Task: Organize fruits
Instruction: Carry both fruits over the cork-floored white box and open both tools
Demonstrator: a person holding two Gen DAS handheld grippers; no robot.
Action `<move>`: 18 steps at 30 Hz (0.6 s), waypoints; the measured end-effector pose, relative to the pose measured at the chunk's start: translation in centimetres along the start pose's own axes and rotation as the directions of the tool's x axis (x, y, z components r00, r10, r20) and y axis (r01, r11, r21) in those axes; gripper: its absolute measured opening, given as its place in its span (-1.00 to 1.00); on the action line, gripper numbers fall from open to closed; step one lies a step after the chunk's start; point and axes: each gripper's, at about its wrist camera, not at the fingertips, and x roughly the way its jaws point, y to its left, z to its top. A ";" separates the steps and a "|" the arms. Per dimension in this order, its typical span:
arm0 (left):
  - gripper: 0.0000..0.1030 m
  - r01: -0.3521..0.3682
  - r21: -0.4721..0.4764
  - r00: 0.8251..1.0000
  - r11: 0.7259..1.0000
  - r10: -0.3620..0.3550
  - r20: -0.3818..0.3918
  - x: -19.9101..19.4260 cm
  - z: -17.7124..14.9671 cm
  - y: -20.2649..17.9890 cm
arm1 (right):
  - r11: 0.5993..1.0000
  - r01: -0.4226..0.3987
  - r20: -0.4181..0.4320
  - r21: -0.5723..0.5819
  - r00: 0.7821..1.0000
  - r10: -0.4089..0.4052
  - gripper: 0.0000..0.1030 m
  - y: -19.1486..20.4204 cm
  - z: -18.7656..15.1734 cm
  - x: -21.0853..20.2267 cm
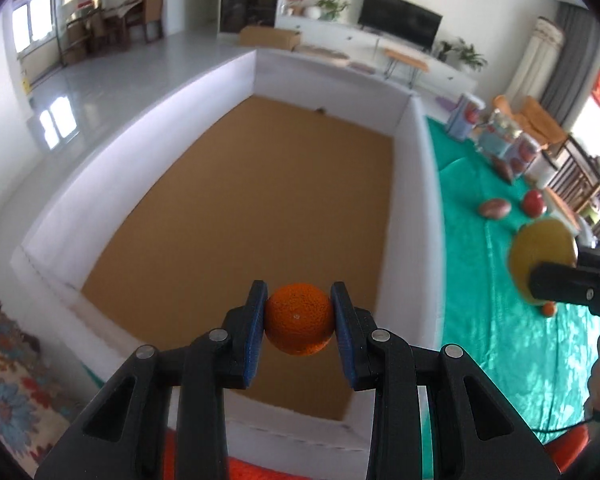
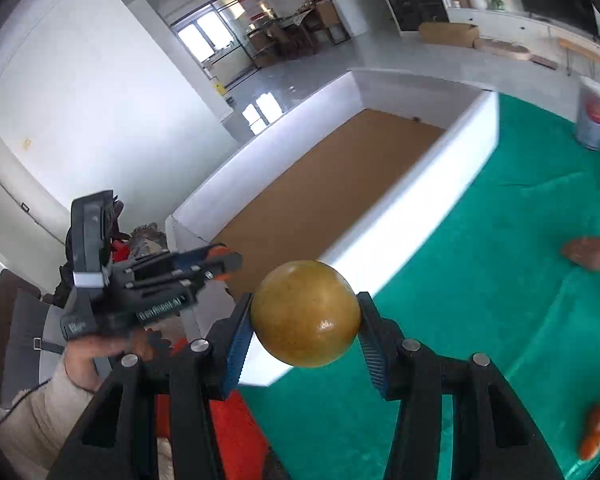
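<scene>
Left tongs [image 1: 299, 318] gripping orange [image 1: 299, 319], angled over box [image 1: 236, 80]

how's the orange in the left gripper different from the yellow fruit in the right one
The orange is smaller, deep orange and pebbly; the yellow fruit is bigger, yellow-green and smooth. The orange hangs over the white box; the yellow fruit hangs nearer the green cloth. Both are round and clamped between blue pads.

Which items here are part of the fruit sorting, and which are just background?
In play: small orange in left tool; yellow-brown fruit in right tool; white bin; loose fruit.

Background: television; cardboard box; potted plant.
</scene>
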 end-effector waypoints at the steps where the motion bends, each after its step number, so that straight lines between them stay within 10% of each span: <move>1: -0.36 -0.006 -0.002 1.000 1.000 0.006 -0.017 0.5 -0.2 0.3 | 1.000 -0.012 -0.018 -0.001 1.000 0.012 -0.03 0.8 0.8 1.7; 8: -0.30 -0.021 -0.013 0.999 1.000 0.020 -0.046 1.7 -0.6 1.1 | 0.995 0.101 -0.126 -0.011 0.987 -0.102 0.00 2.9 3.2 9.6; 10: -0.02 -0.018 -0.026 0.999 0.999 0.017 -0.044 1.8 -0.3 1.2 | 0.991 0.136 -0.110 -0.013 0.984 -0.137 0.03 3.1 4.0 9.9; 12: 0.39 -0.045 -0.029 0.999 0.999 0.045 -0.003 1.0 0.3 1.0 | 0.991 0.132 -0.061 0.004 0.989 -0.132 0.07 3.2 4.9 8.5; 18: 0.77 0.005 -0.009 0.984 1.000 -0.004 0.179 -3.8 1.5 -1.9 | 0.976 0.213 0.177 -0.037 0.963 -0.204 0.44 4.1 4.5 -1.7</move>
